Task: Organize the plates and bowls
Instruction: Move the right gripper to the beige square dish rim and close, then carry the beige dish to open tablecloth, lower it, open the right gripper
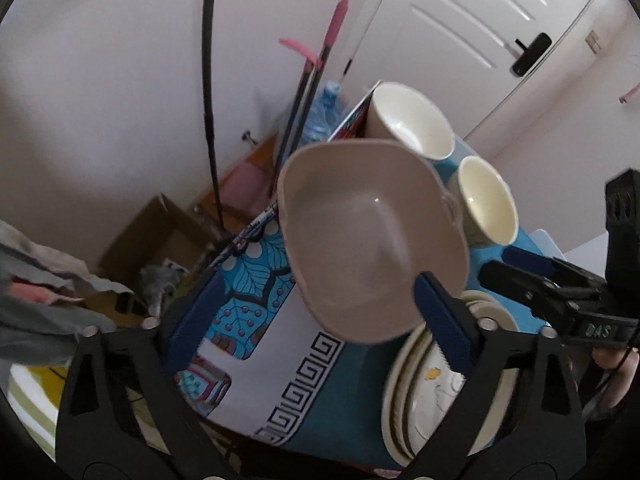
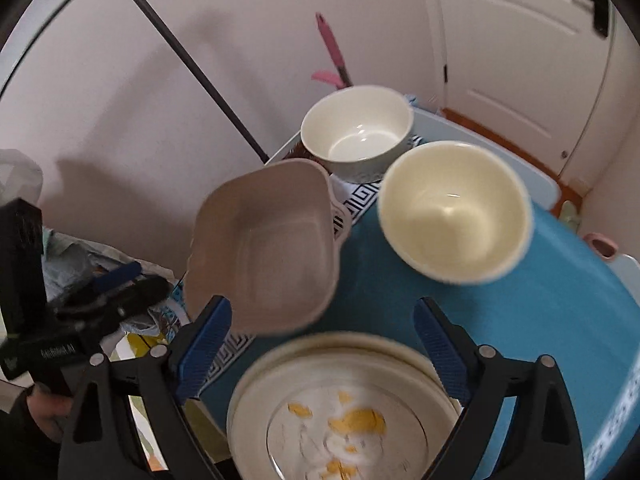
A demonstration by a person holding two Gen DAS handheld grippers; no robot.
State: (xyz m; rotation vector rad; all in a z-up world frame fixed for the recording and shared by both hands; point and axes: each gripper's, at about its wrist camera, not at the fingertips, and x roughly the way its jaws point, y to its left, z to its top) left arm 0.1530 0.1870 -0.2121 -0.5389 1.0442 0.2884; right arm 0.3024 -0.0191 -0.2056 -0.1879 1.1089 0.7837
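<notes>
A beige square-sided bowl (image 1: 372, 236) stands on the patterned tablecloth (image 1: 280, 344), just past my left gripper (image 1: 318, 320). That gripper is open, and its right finger (image 1: 440, 320) overlaps the bowl's near rim without gripping it. Two white bowls (image 1: 412, 120) (image 1: 486, 204) stand behind. A stack of cream plates (image 2: 344, 408), the top one with a yellow print, lies under my right gripper (image 2: 322, 348), which is open with nothing held. From the right wrist I see the beige bowl (image 2: 264, 244) to the left and the white bowls (image 2: 454, 210) (image 2: 358, 126) ahead.
A cardboard box (image 1: 160, 232) and clutter lie on the floor left of the table. Pink-handled mop sticks (image 1: 316, 56) and a black pole (image 1: 210, 80) lean near the wall. A white door (image 1: 480, 20) is behind. The left gripper (image 2: 136, 280) hangs left of the beige bowl.
</notes>
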